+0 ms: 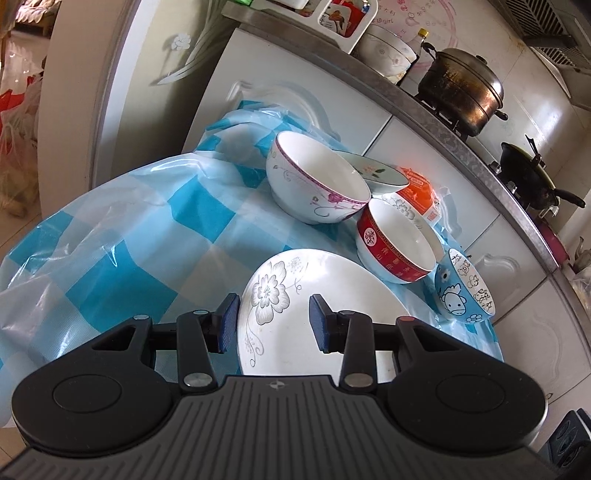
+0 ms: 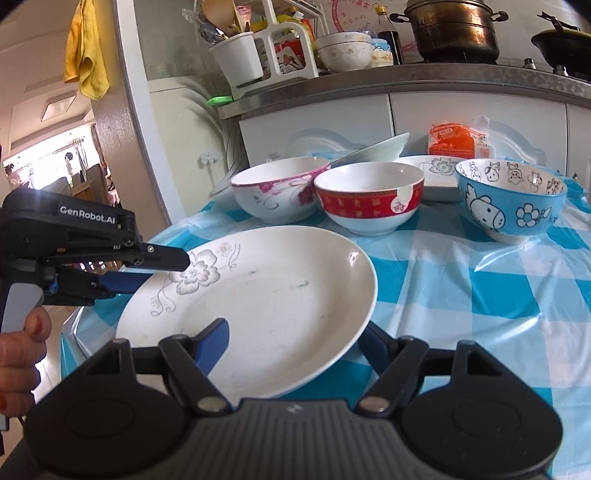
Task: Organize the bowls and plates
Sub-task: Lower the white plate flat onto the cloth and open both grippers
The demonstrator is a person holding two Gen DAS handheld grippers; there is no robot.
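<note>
Nearest the right wrist camera, the right gripper (image 2: 295, 326) is seen with its jaws spread wide and released: one finger is laid over the face of the plate (image 2: 280, 295), and the other is tucked under its rim at 5 o'clock. The white, flower-printed plate is found at the near edge of the checked tablecloth (image 2: 461, 295).

At 9 o'clock the plate's rim is straddled by the left gripper (image 2: 168, 271), one finger above and one below. Whether that rim is clamped cannot be told. This gripper's handle is held by a hand (image 2: 22, 343) at 8 o'clock.

Beyond the plate, three bowls are lined up. A pink-flowered bowl (image 2: 277, 195) is set at 12 o'clock, with a red bowl (image 2: 369, 201) touching it. A blue cartoon bowl (image 2: 509, 199) stands apart at 2 o'clock.

Behind the red bowl a shallow dish (image 2: 432, 173) is seen, and an orange packet (image 2: 452, 142) behind that. Farthest off, a blackened pot (image 2: 454, 33) is seen on the counter (image 2: 369, 83).
</note>
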